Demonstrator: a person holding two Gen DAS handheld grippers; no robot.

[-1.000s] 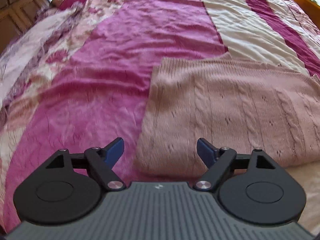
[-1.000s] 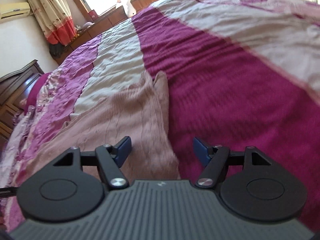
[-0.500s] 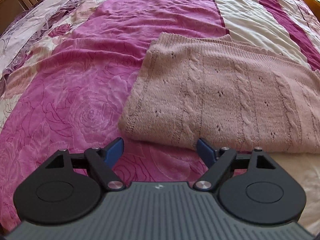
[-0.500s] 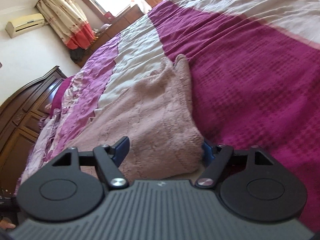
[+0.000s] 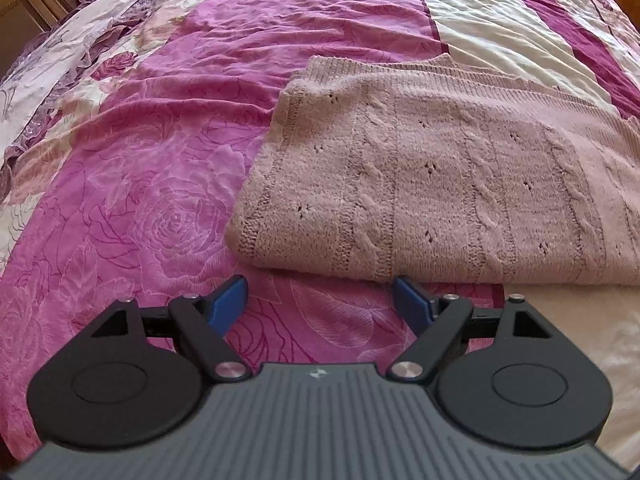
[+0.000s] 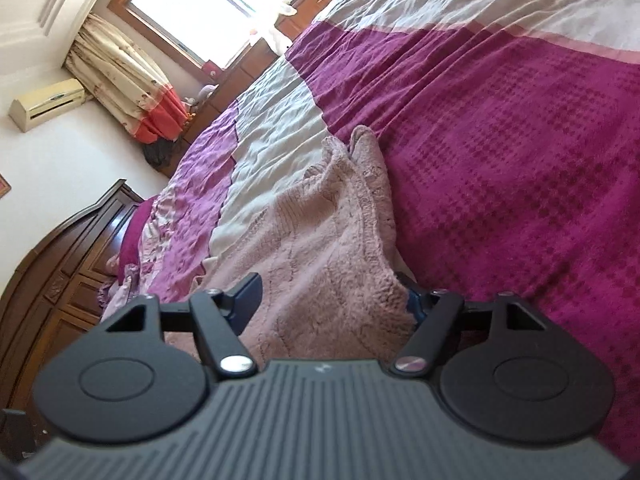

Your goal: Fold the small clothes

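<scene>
1. Left gripper (image 5: pixel 320 300) is spread wide, holding nothing, just short of the sweater's folded near edge.
2. Right gripper (image 6: pixel 332 296) also spread, with the sweater's corner sitting between its fingers, not pinched.
3. Pink knit sweater (image 5: pixel 440 168) lies folded on the bedspread (image 5: pixel 160 160).
4. Window (image 6: pixel 216 4) and curtain (image 6: pixel 120 76) way back.

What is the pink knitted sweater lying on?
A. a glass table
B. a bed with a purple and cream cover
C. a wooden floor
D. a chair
B: the pink knitted sweater lies flat on the bed cover, with its purple rose print and cream stripes showing all around.
</scene>
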